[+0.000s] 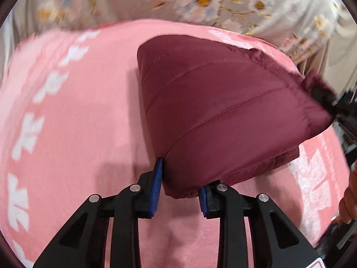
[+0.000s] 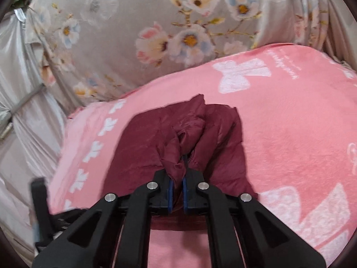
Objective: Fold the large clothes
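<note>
Pink blanket: white script unreadable; both jaws pinch maroon jacket.

Ahead of the left gripper, the maroon quilted jacket fills the gap between its fingers and blocks the way forward and right. To its left, open pink blanket gives free passage. Beyond the right gripper, bunched jacket stands in front; pink blanket lies bare to its right, and a floral pillow bounds the far side.

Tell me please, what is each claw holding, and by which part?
Both hold the maroon quilted jacket: left claw straddles a folded corner, right claw pinches bunched fabric.
</note>
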Motion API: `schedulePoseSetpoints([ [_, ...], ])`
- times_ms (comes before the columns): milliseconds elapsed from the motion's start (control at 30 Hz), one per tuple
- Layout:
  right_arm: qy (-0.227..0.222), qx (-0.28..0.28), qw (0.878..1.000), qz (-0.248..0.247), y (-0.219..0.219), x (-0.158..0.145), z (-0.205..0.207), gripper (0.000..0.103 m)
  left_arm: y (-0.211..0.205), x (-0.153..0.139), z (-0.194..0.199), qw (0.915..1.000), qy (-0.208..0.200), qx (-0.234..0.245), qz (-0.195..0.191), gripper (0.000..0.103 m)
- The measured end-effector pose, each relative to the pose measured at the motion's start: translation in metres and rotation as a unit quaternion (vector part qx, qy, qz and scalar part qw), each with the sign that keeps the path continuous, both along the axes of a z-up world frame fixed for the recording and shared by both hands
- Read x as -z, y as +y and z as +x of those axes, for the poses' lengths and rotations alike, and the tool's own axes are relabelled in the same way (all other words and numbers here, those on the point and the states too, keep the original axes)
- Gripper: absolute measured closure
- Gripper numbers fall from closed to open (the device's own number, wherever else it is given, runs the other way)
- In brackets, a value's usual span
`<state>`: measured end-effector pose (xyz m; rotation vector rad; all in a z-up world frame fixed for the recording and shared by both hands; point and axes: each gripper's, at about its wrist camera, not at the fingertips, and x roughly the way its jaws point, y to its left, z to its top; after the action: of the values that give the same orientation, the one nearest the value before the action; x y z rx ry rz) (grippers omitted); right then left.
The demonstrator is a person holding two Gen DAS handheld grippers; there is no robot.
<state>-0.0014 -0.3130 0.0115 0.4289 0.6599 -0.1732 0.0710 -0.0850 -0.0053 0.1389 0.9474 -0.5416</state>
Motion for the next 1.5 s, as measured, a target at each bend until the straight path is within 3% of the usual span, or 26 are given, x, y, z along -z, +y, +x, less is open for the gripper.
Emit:
schedulePoseSetpoints([
  [133, 0.059, 0.03, 0.998, 0.02, -0.022, 0.062, 0.004, 0.099, -0.024, 0.018, 0.001, 0.9992, 0.0, 0.015, 0.036, 0.076],
  [267, 0.071, 0.042, 0.996, -0.022, -0.016, 0.075, 0.006, 0.098, -0.034, 0.019, -0.01, 0.9977, -0.02, 0.023, 0.061, 0.073],
  [467, 0.076, 0.038, 0.996, -0.025, -0.016, 0.089, 0.013, 0.098, -0.024, 0.017, -0.007, 0.9985, 0.014, 0.022, 0.049, 0.072],
  [600, 0.073, 0.032, 0.997, 0.023, -0.035, 0.085, 0.007, 0.098, 0.013, -0.003, -0.005, 0.9976, 0.064, 0.024, -0.01, 0.072],
  [700, 0.071, 0.046, 0.994, 0.069, -0.049, 0.072, -0.003, 0.09, 0.038, -0.019, 0.004, 0.9989, 0.045, -0.01, -0.007, 0.072],
  [800, 0.046, 0.082, 0.994, 0.047, -0.058, 0.038, -0.009, 0.086, 0.05, -0.037, 0.027, 0.999, 0.01, -0.043, 0.004, 0.072],
  [867, 0.018, 0.082, 0.995, 0.049, -0.063, 0.01, 0.0, 0.081, 0.046, -0.047, 0.048, 0.9983, -0.007, -0.057, 0.004, 0.072],
  [967, -0.007, 0.082, 0.995, 0.062, -0.07, -0.016, 0.029, 0.063, 0.028, -0.056, 0.077, 0.9977, -0.011, -0.065, -0.01, 0.072],
  [1067, 0.0, 0.08, 0.993, 0.082, -0.076, -0.022, 0.072, 0.047, 0.002, -0.062, 0.1, 0.9977, -0.01, -0.064, -0.021, 0.072],
  [1167, 0.036, 0.089, 0.989, 0.109, -0.082, -0.007, 0.112, 0.046, -0.024, -0.065, 0.118, 0.9975, -0.012, -0.065, -0.026, 0.072],
  [1233, 0.057, 0.084, 0.987, 0.127, -0.084, 0.008, 0.13, 0.052, -0.039, -0.065, 0.133, 0.9976, -0.008, -0.063, -0.027, 0.072],
  [1267, 0.065, 0.079, 0.986, 0.134, -0.085, 0.016, 0.136, 0.078, -0.046, -0.064, 0.138, 0.9976, -0.006, -0.065, -0.025, 0.072],
  [1300, 0.064, 0.076, 0.986, 0.137, -0.086, 0.019, 0.139, 0.097, -0.052, -0.062, 0.141, 0.9977, -0.004, -0.064, -0.023, 0.072],
  [1367, 0.044, 0.09, 0.989, 0.108, -0.087, 0.016, 0.132, 0.101, -0.067, -0.056, 0.149, 0.9982, 0.0, -0.058, -0.015, 0.072],
  [1400, 0.036, 0.108, 0.991, 0.071, -0.086, 0.013, 0.126, 0.101, -0.075, -0.052, 0.152, 0.9986, 0.001, -0.052, -0.012, 0.072],
  [1500, 0.06, 0.123, 0.991, 0.004, -0.084, 0.023, 0.134, 0.101, -0.092, -0.032, 0.159, 0.9988, 0.014, -0.048, 0.002, 0.072],
])
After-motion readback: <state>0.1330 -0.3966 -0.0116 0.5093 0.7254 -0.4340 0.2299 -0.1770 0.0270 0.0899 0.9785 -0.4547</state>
